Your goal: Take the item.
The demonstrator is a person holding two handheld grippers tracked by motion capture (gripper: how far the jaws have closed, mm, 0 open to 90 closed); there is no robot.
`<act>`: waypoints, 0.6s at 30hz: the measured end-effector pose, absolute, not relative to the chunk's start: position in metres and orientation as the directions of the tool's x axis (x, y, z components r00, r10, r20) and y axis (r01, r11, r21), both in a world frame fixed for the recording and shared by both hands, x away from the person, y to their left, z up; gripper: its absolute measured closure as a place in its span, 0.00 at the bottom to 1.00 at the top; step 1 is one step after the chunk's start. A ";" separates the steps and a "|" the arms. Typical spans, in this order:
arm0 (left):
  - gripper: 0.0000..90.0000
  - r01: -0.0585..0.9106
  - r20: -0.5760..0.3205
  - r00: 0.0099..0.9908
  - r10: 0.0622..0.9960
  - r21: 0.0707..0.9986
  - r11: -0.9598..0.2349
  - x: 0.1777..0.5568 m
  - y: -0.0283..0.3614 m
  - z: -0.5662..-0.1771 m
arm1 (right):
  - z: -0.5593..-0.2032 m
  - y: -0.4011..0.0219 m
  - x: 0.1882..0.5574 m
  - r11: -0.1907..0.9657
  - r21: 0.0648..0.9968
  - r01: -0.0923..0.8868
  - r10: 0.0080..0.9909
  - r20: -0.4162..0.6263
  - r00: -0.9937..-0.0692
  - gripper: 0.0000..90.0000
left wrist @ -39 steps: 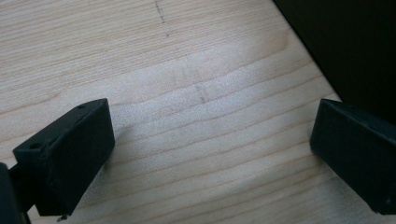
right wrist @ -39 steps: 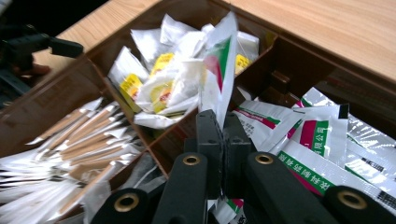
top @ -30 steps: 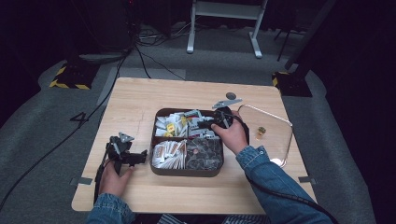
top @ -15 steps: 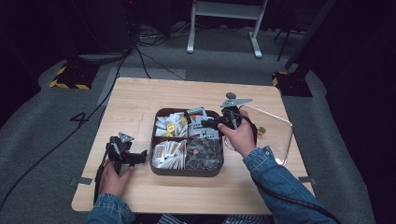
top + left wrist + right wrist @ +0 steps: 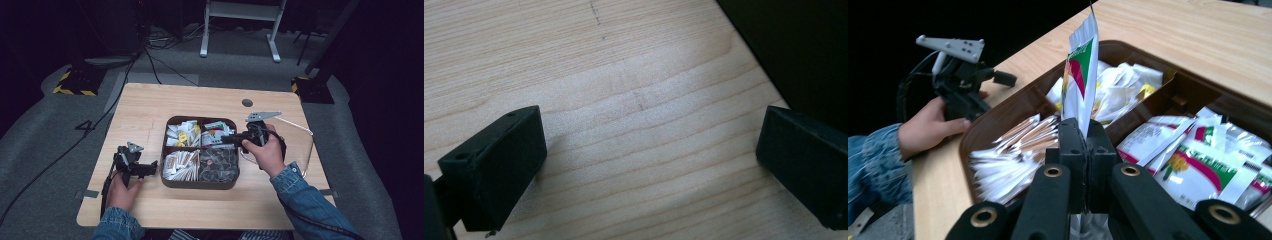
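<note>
A brown four-compartment tray [image 5: 200, 184] sits mid-table, filled with sachets. My right gripper [image 5: 226, 137] hovers over the tray's far right compartment, its jaws pointing left. In the right gripper view it [image 5: 1087, 136] is shut on a white sachet with red and green print [image 5: 1081, 70], which stands upright above the tray [image 5: 998, 116]. My left gripper [image 5: 150, 168] rests on the table just left of the tray. Its jaws [image 5: 649, 160] are open wide over bare wood, with nothing between them.
A clear plastic lid [image 5: 301, 150] lies on the table right of the tray, under my right hand. A small dark hole [image 5: 247, 103] marks the table's far side. Cables trail off the left edge. The dark tray wall [image 5: 804, 50] shows beside the left gripper.
My right hand has moved to the right and risen a little from over the tray's far compartments, carrying the sachet. The left hand has stayed put.
</note>
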State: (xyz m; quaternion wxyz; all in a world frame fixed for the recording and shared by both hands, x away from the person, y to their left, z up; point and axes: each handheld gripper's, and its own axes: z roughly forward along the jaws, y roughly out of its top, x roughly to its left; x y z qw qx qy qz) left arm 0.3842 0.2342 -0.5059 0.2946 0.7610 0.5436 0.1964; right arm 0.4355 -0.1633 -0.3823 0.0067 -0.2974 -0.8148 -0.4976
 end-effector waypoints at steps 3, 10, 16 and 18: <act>0.00 0.712 -0.022 0.332 0.943 0.662 -0.235 0.384 0.234 -0.506 | -0.383 -0.170 0.428 0.324 0.806 0.496 0.466 0.320 -0.825 0.99; 0.00 0.712 -0.021 0.332 0.943 0.662 -0.235 0.384 0.234 -0.506 | -0.388 -0.199 0.411 0.301 0.797 0.524 0.475 0.351 -0.807 0.99; 0.00 0.712 -0.022 0.332 0.943 0.662 -0.235 0.384 0.234 -0.506 | -0.394 -0.219 0.399 0.278 0.789 0.547 0.487 0.375 -0.789 0.99; 0.00 0.712 -0.021 0.332 0.943 0.662 -0.235 0.384 0.234 -0.506 | -0.398 -0.230 0.393 0.270 0.785 0.557 0.505 0.378 -0.776 0.99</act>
